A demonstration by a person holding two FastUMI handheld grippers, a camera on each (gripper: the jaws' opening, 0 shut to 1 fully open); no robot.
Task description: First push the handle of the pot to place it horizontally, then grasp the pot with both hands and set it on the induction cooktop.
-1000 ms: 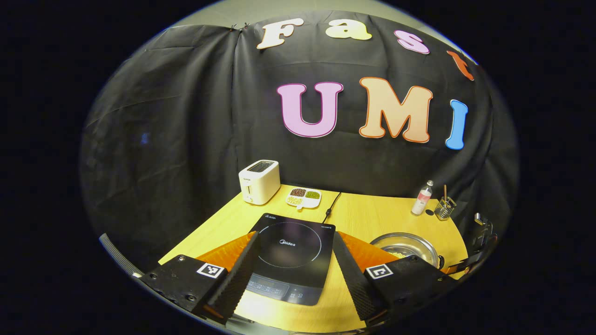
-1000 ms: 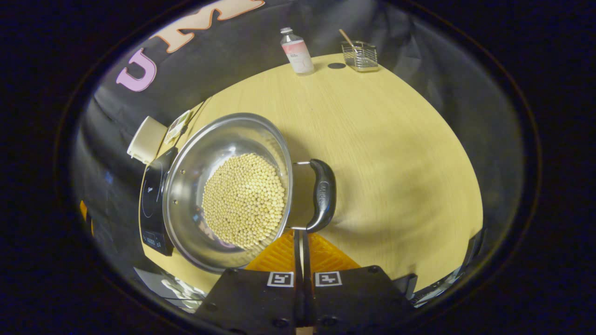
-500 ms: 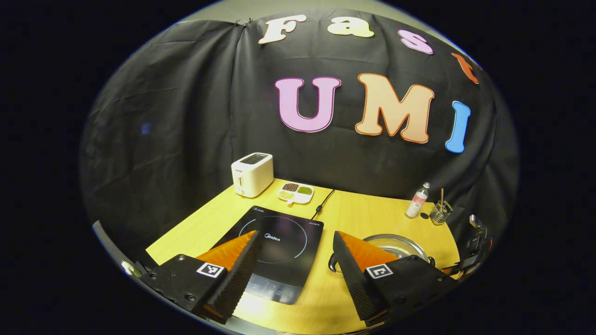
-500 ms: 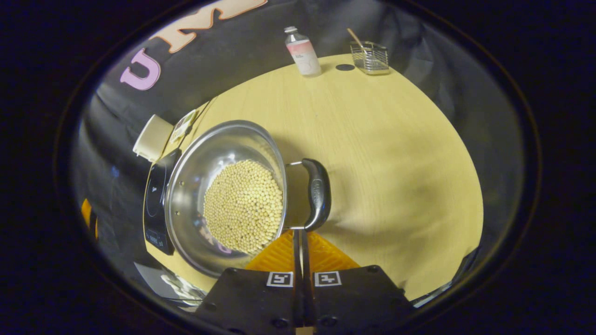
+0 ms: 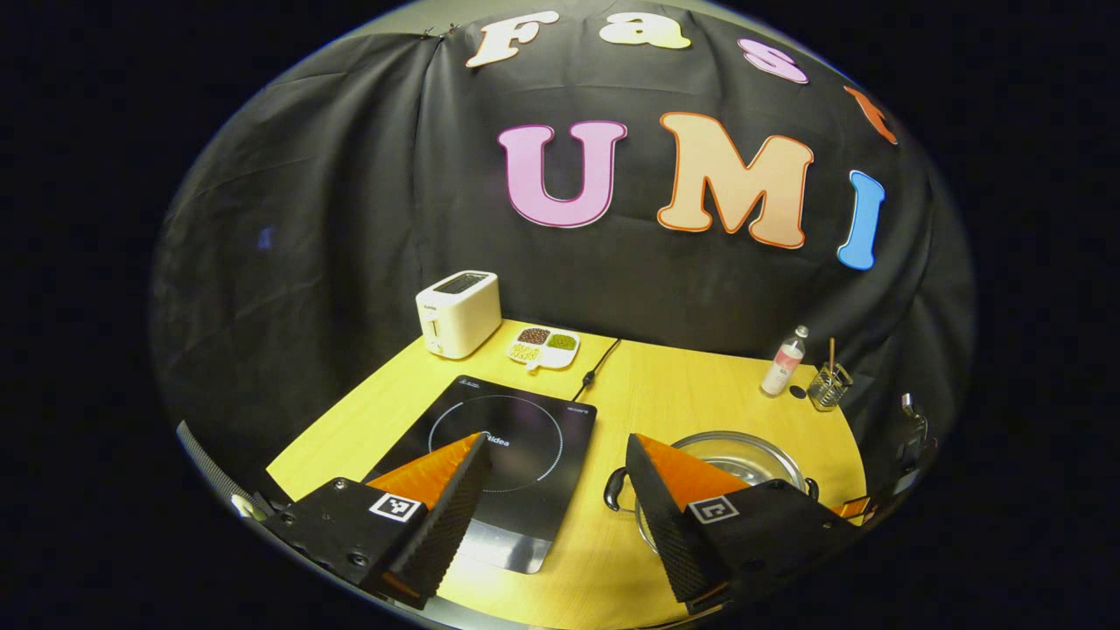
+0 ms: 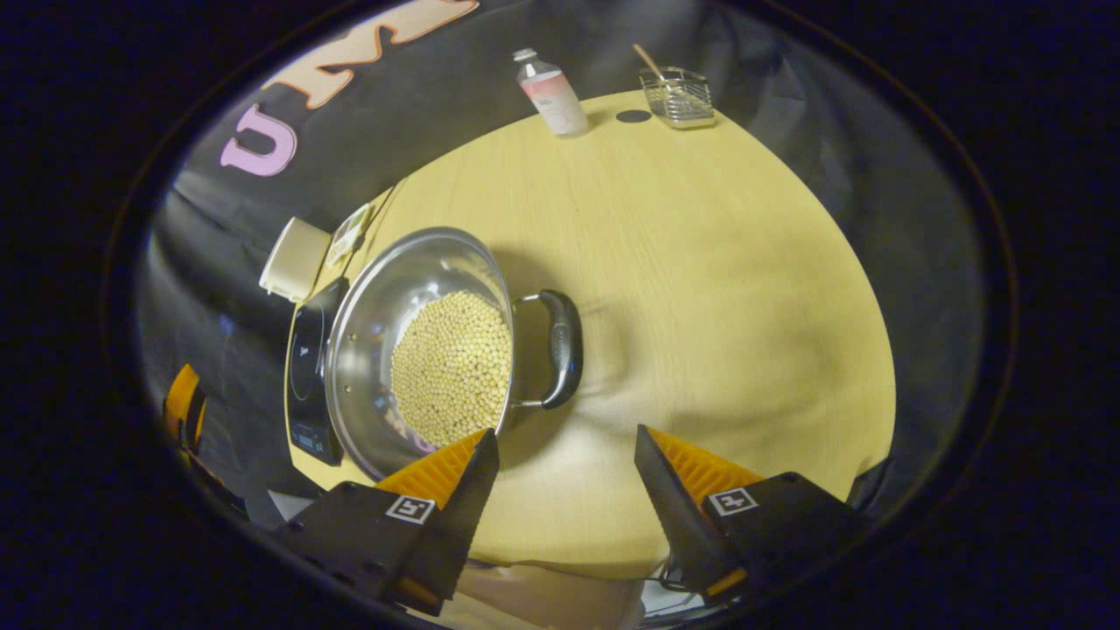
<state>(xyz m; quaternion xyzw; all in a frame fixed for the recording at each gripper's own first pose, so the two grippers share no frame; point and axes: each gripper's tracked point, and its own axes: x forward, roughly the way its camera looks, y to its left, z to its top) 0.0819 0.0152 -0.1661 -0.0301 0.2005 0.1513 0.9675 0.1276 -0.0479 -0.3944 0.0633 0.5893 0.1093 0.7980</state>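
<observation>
holding beans (image 6: pixel 451 367): steel pot (image 6: pixel 367 306), beside induction cooktop (image 6: pixel 306 367).

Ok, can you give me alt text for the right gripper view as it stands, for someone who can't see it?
A steel pot of pale beans sits on a yellow table, its black side handle facing the open right tool just short of it. Left of the pot lies the black induction cooktop; a bottle and wire basket stand at the far edge.
</observation>
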